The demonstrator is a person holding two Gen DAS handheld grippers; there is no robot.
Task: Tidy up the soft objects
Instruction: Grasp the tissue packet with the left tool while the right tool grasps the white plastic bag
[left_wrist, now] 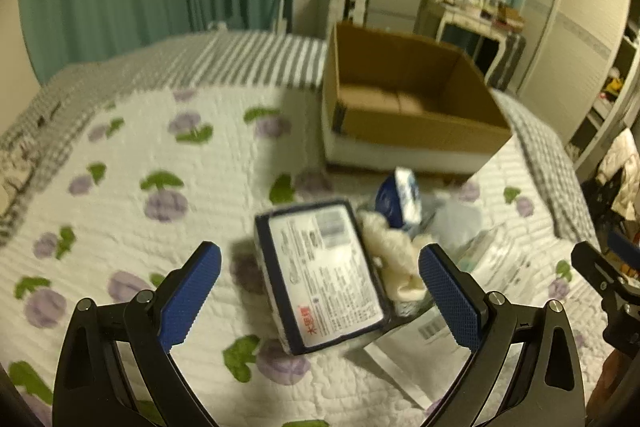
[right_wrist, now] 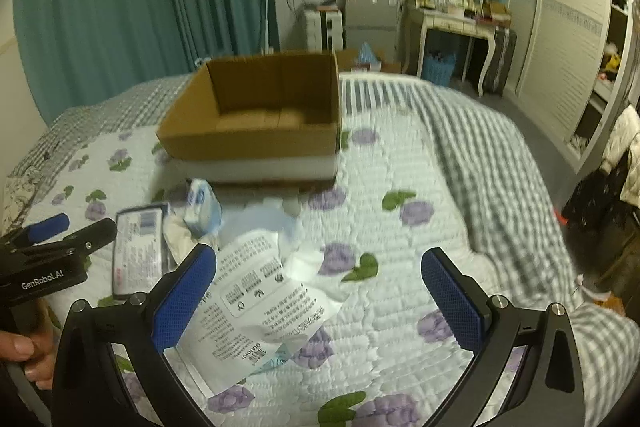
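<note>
Hovering over a bed with a floral quilt (left_wrist: 120, 155), the left gripper (left_wrist: 320, 291) has its blue pads spread wide and holds nothing. Directly ahead of it, between the two fingers in the left wrist view, lies a dark-edged tissue pack (left_wrist: 324, 275) with its printed label face up. This looks like the item being lined up for a grasp, the wide opening suiting the pack's breadth. Just to the right of the pack sits a cream plush item (left_wrist: 396, 259), touching it, and beyond that a small blue-and-white pack (left_wrist: 400, 195).

The right gripper (right_wrist: 320, 291) is also spread apart and empty. A crumpled white plastic bag (right_wrist: 260, 291) with printed text lies under and just ahead of its left finger, part of the same heap of soft things.

Farther ahead of both grippers, an open cardboard box (right_wrist: 256, 143) rests on the quilt, its inside bare as far as can be seen. It probably stands there as the place for the soft things, so the sorting seems barely begun. The motion blur makes finer labels unreadable.
</note>
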